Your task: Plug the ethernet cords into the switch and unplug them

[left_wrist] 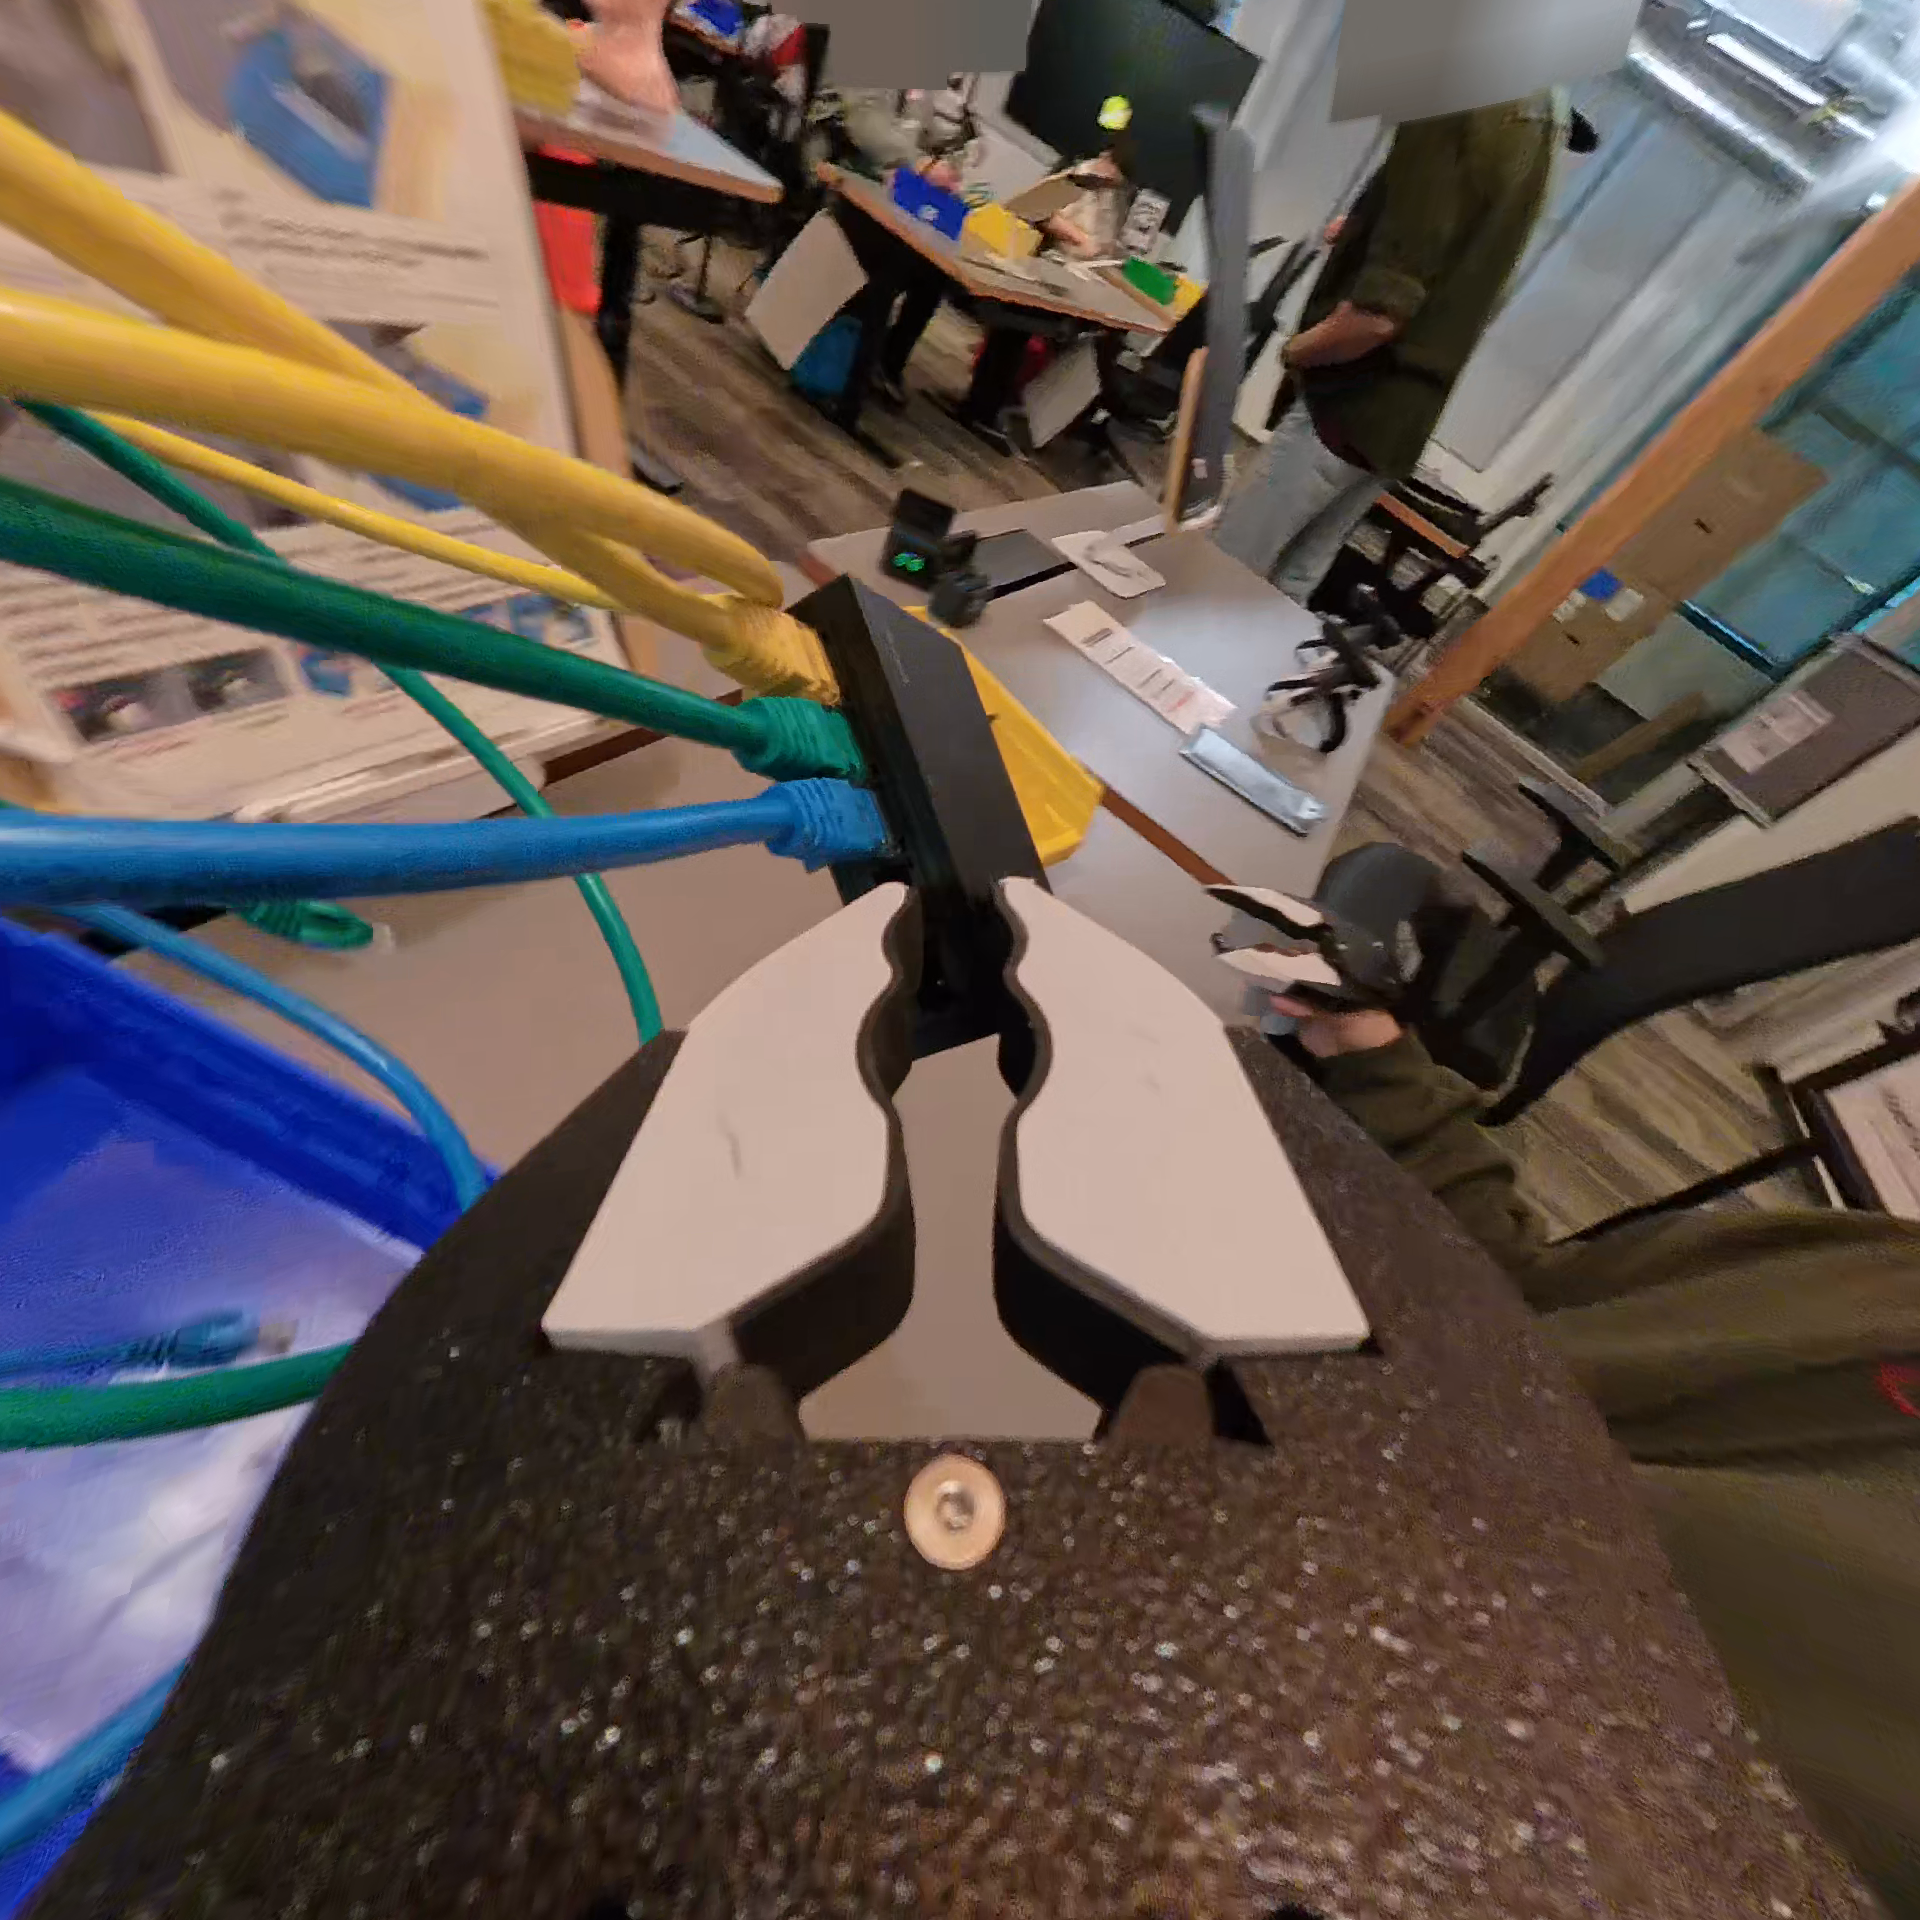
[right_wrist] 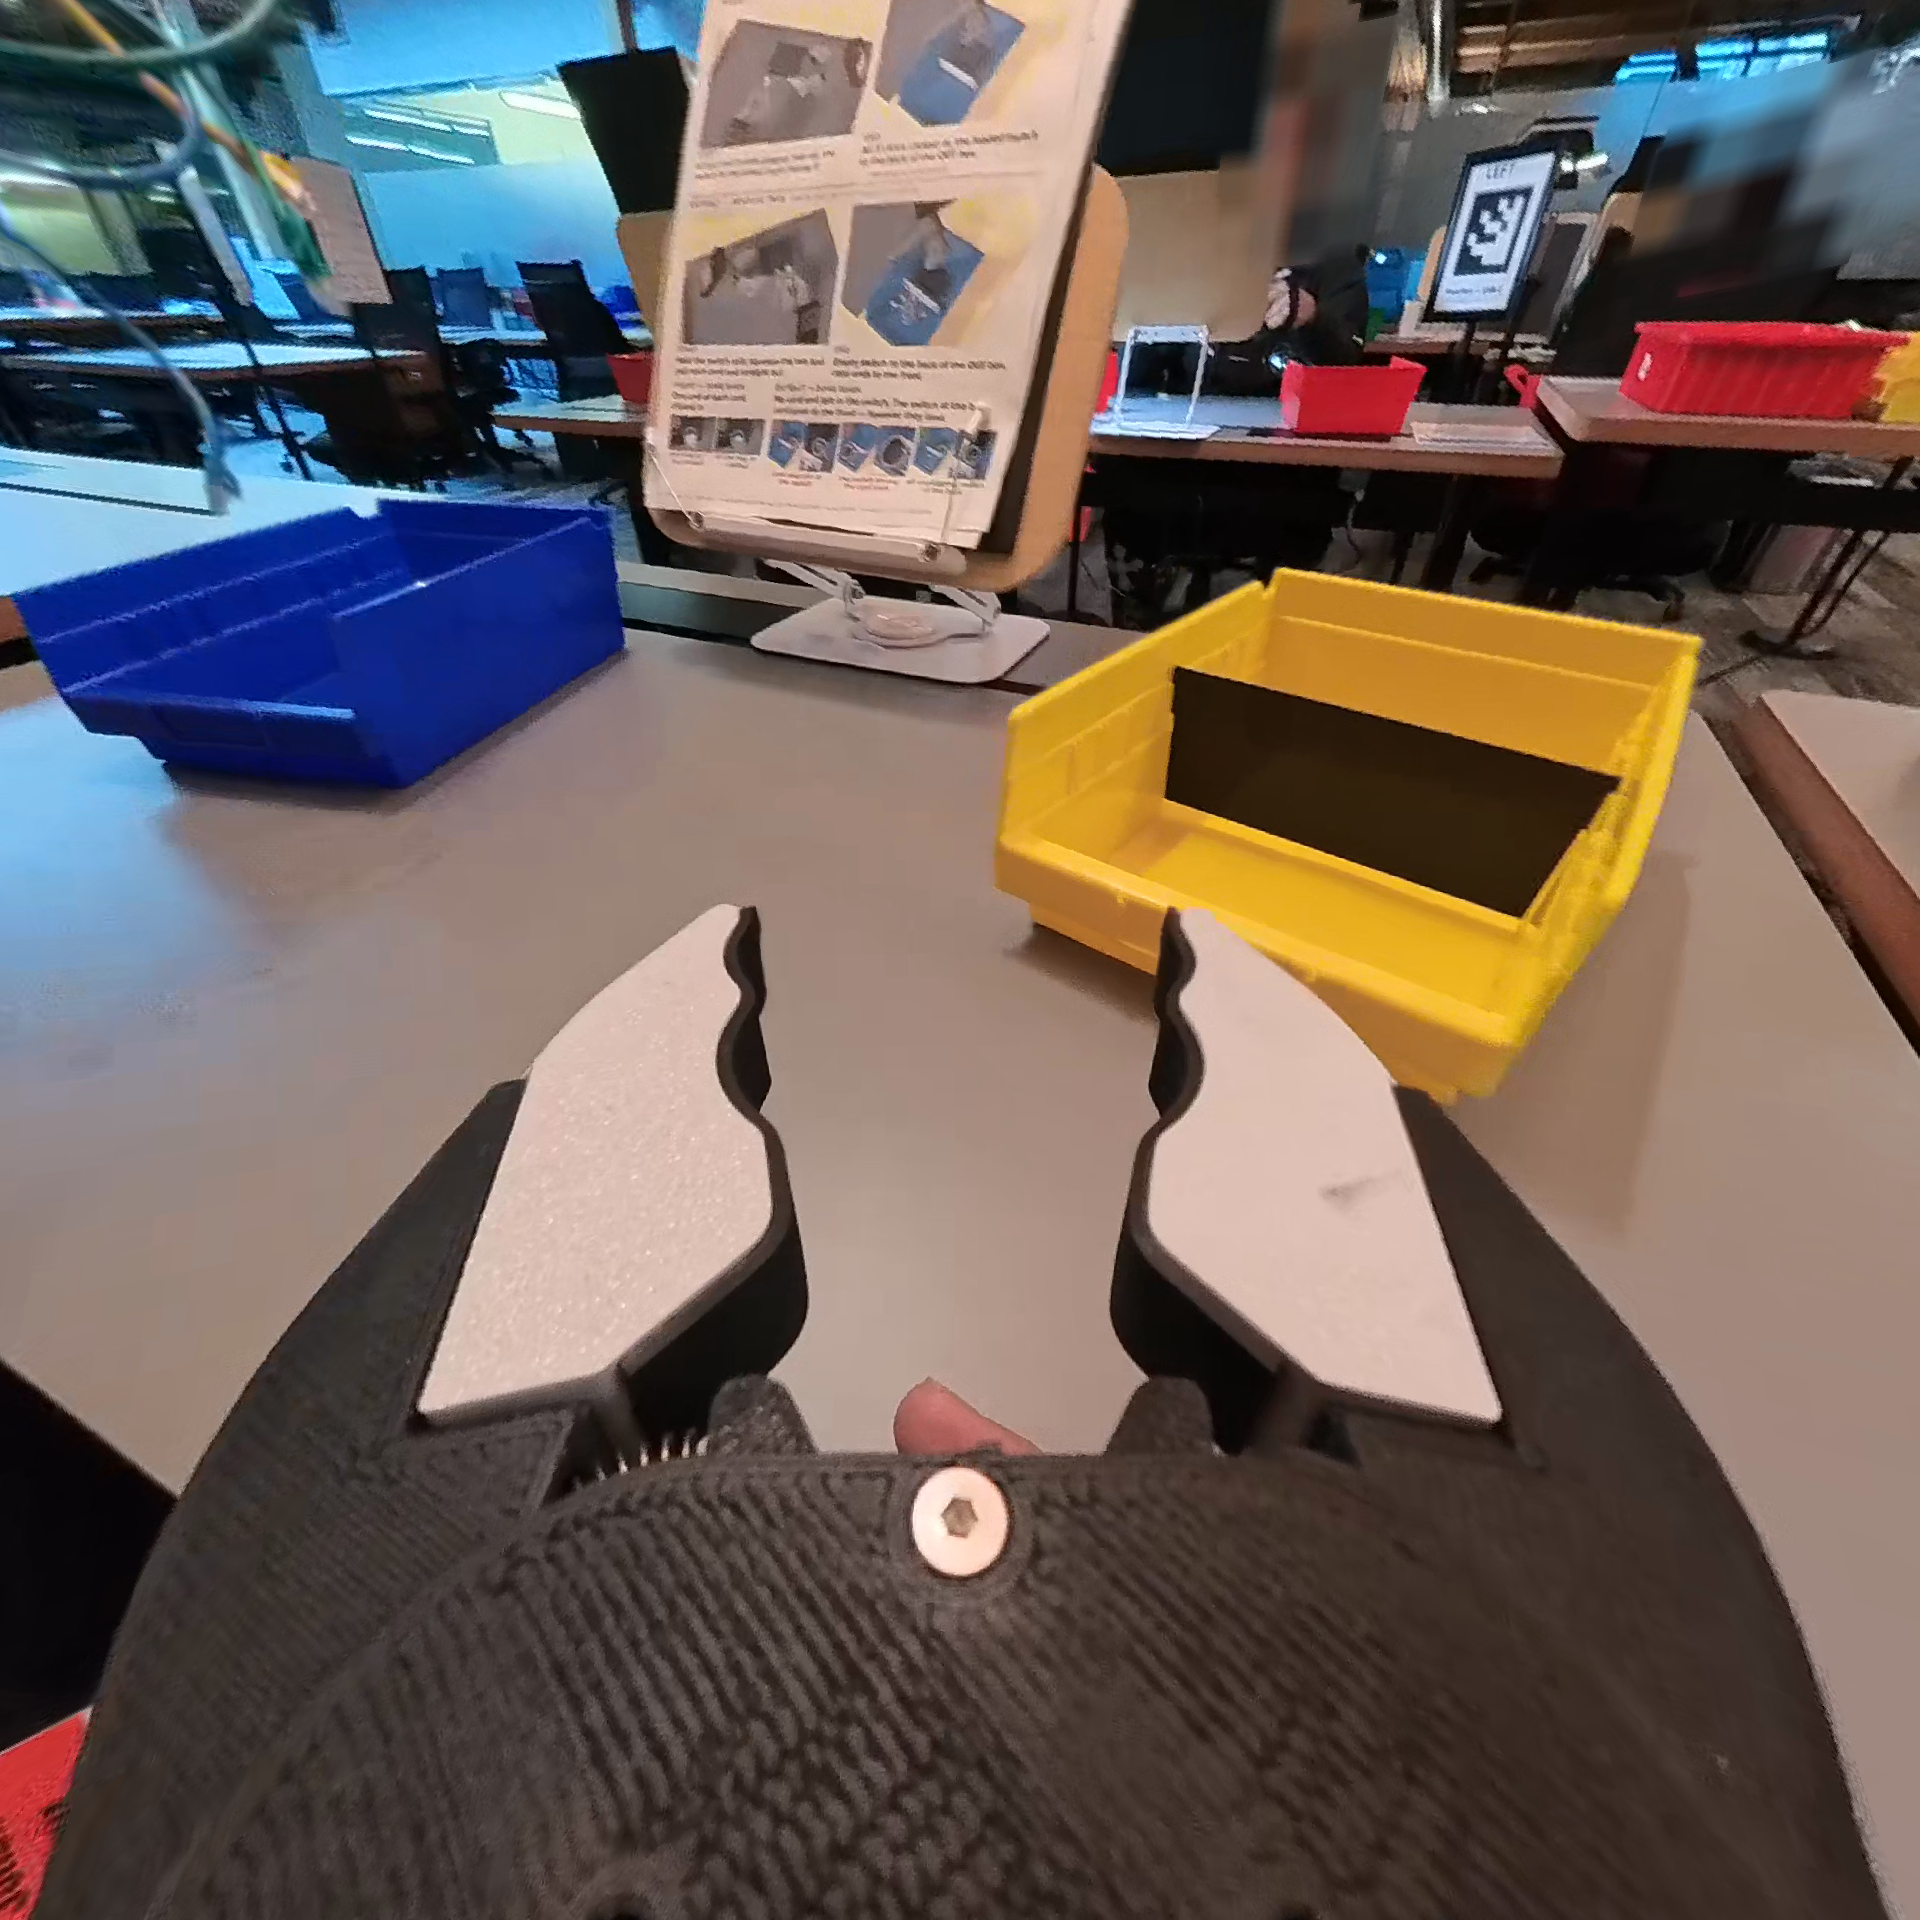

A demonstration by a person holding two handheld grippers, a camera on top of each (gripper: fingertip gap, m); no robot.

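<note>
1. Two grippers are mine: the left gripper (left_wrist: 954, 914) is clamped narrow on the near end of the black switch (left_wrist: 914, 717), and the right gripper (right_wrist: 958, 925) holds nothing, its fingers spread wide above the grey table (right_wrist: 520, 883).
2. One switch is all I see, lifted up on edge in the left wrist view, with its port side turned to the left.
3. Three boots sit clearly in its ports, stacked one above another: a yellow plug (left_wrist: 774, 649) on top, a green plug (left_wrist: 805, 736) in the middle and a blue plug (left_wrist: 831, 826) lowest, nearest my fingertips.
4. Several yellow cords (left_wrist: 312, 416) sweep in from the upper left; I count about three strands, but I cannot tell how many of them end in the switch.
5. One thick green cord (left_wrist: 312, 613) and one blue cord (left_wrist: 364, 857) run left from their plugs, and a thinner green strand loops down behind them.
6. One loose blue plug (left_wrist: 208, 1340) lies inside the blue bin (left_wrist: 125, 1060) at my lower left, and a loose green plug (left_wrist: 301, 923) rests on the table beyond the bin.
7. Two bins stand on the table in the right wrist view: the blue bin on the left and a yellow bin (right_wrist: 1091, 790) on the right with one black divider (right_wrist: 1382, 779) across it.
8. One instruction sheet (right_wrist: 862, 260) stands on a stand between and behind the bins.
</note>
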